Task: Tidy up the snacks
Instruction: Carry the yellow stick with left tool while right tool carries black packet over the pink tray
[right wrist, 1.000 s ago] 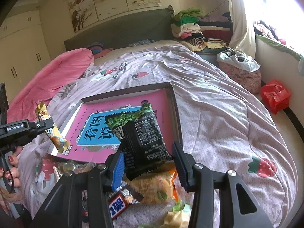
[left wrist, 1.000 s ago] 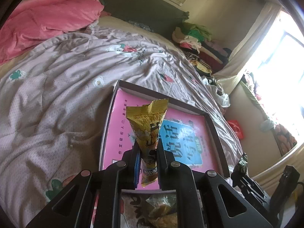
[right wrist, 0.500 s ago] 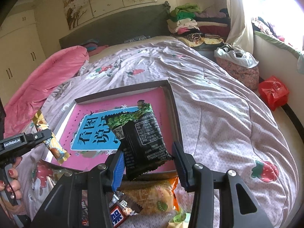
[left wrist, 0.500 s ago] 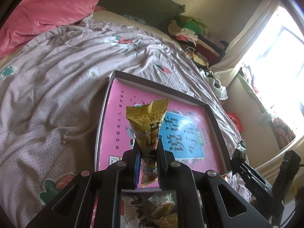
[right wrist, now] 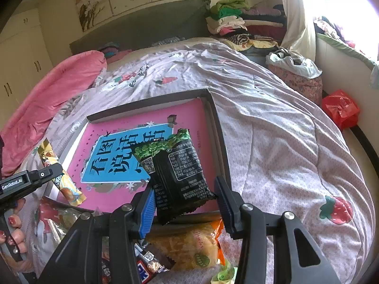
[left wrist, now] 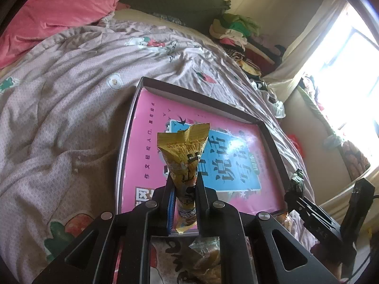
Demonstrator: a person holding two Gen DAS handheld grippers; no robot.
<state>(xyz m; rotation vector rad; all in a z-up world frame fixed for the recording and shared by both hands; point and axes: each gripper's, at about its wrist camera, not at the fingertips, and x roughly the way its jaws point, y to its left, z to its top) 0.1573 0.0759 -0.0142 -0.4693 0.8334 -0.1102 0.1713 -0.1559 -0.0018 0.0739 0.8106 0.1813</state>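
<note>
My left gripper (left wrist: 183, 184) is shut on a long yellow snack packet (left wrist: 183, 152), held upright over the near edge of a shallow dark box (left wrist: 199, 97) with a pink and blue printed bottom. The packet also shows in the right wrist view (right wrist: 60, 172). My right gripper (right wrist: 184, 194) holds a black and green snack packet (right wrist: 177, 170) between its jaws above the box's near right corner (right wrist: 214, 118). The jaws stand wide around the packet, which touches both pads.
Several loose snacks lie on the quilt below the grippers, among them an orange packet (right wrist: 191, 246) and a chocolate bar (right wrist: 146, 265). The box rests on a lilac strawberry-print quilt (right wrist: 272, 142). A pink duvet (left wrist: 54, 16) lies at the far left, folded clothes (right wrist: 232, 21) at the headboard.
Both grippers have moved forward over the box with their packets; the box looks nearer and larger in both views. Neither grip has changed.
</note>
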